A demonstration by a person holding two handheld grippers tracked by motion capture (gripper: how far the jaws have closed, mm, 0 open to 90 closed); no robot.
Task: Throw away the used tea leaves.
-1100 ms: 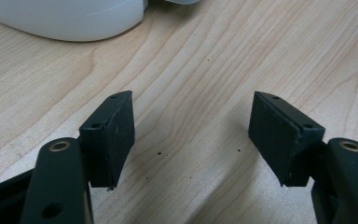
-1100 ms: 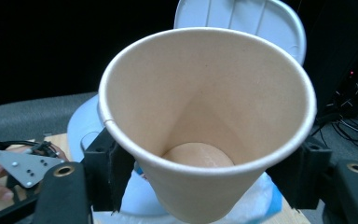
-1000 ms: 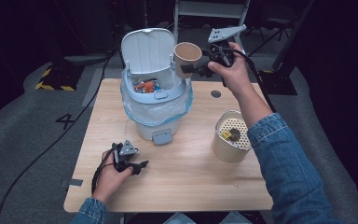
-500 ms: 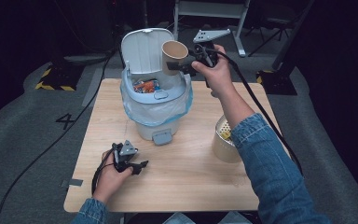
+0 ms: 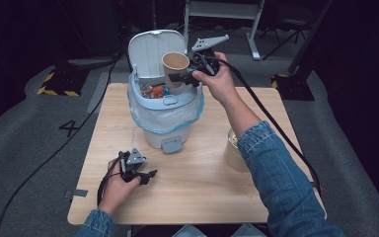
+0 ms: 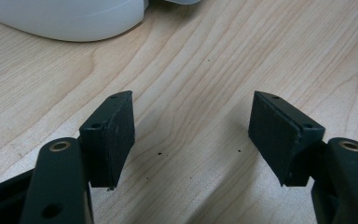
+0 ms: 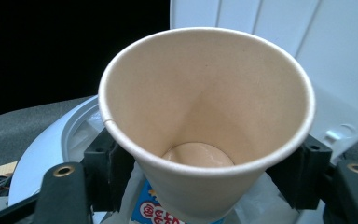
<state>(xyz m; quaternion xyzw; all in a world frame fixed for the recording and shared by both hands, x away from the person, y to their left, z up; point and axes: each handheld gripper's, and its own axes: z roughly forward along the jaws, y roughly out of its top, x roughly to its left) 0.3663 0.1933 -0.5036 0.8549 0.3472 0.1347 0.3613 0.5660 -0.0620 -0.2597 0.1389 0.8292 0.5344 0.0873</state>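
High view: right gripper (image 5: pixel 183 78) jaws clamp paper cup (image 5: pixel 175 66) over bin (image 5: pixel 165 118); left gripper (image 5: pixel 145 175) jaws apart.

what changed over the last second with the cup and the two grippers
The right hand-held gripper, shut on the paper cup, carried it leftward from beside the bin to over its open mouth. The left hand-held gripper stayed resting open on the table; the bin lid stayed up.
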